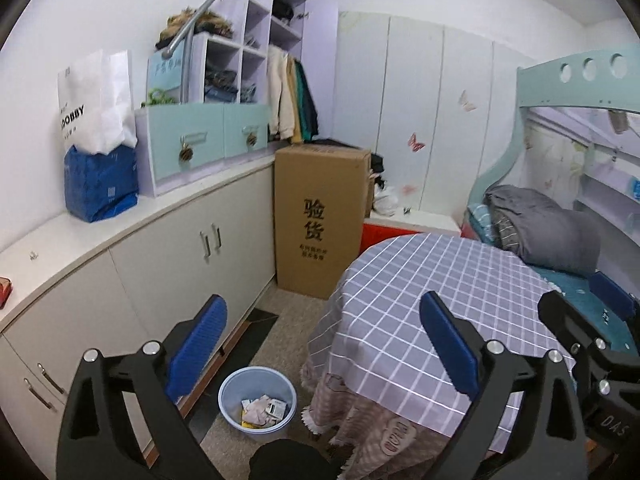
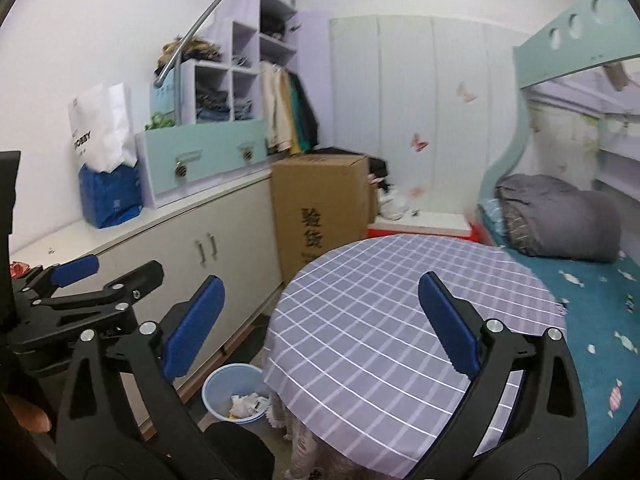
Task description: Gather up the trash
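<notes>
1. The left gripper (image 1: 324, 344) hangs with its blue pads spread wide and nothing between them, above the floor gap beside the round table (image 1: 432, 280).
2. The right gripper (image 2: 320, 320) is likewise splayed apart and empty, held over the table's checked cloth top.
3. Each claw shows at the edge of the other's view: the right one at the table's right side in the left wrist view, the left one to the table's left in the right wrist view.
4. The trash bin (image 1: 236, 390), a pale blue round tub, stands on the floor just beside the table's left edge, near the hanging fringe of the cloth.
5. Trash (image 1: 264, 410) lies inside the bin (crumpled white paper and small wrappers, one yellowish piece among them).
6. A low white cabinet (image 1: 168, 248) runs along the wall left of the table, with the bin between the two.
7. A tall cardboard box (image 1: 316, 216) stands on the floor behind the table, against the cabinet's end.
8. A bed (image 2: 592, 320) with a teal sheet and a folded grey quilt (image 2: 560, 220) sits right of the table.
</notes>
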`<state>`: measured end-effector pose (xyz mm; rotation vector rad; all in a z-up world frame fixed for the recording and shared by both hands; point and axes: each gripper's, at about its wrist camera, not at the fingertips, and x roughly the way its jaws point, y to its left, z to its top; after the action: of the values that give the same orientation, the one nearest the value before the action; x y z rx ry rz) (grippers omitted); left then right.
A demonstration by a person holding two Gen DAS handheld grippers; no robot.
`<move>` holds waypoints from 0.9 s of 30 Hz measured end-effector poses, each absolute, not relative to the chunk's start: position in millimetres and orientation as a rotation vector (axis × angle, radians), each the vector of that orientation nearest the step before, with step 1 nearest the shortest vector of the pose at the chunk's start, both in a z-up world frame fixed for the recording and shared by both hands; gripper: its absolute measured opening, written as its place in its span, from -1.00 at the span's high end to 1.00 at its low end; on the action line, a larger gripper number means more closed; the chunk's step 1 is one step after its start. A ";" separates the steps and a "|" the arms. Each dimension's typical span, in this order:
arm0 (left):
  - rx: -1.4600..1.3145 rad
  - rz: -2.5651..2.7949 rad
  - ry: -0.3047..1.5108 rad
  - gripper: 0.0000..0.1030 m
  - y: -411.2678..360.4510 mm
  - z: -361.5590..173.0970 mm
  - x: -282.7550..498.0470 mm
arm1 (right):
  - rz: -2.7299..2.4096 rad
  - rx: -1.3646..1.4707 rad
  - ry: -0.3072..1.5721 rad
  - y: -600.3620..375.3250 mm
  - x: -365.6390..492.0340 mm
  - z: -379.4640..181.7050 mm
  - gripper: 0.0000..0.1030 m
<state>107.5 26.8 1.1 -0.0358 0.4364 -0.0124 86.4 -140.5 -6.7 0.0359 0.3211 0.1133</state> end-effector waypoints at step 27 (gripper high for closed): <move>0.061 -0.071 0.251 -0.90 -12.3 40.0 33.7 | 0.025 0.059 0.186 -171.2 -0.3 12.9 -0.88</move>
<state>33.7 -12.3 40.0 0.0609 0.2509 -0.0705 -0.3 -171.2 12.9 0.0594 0.1860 0.0252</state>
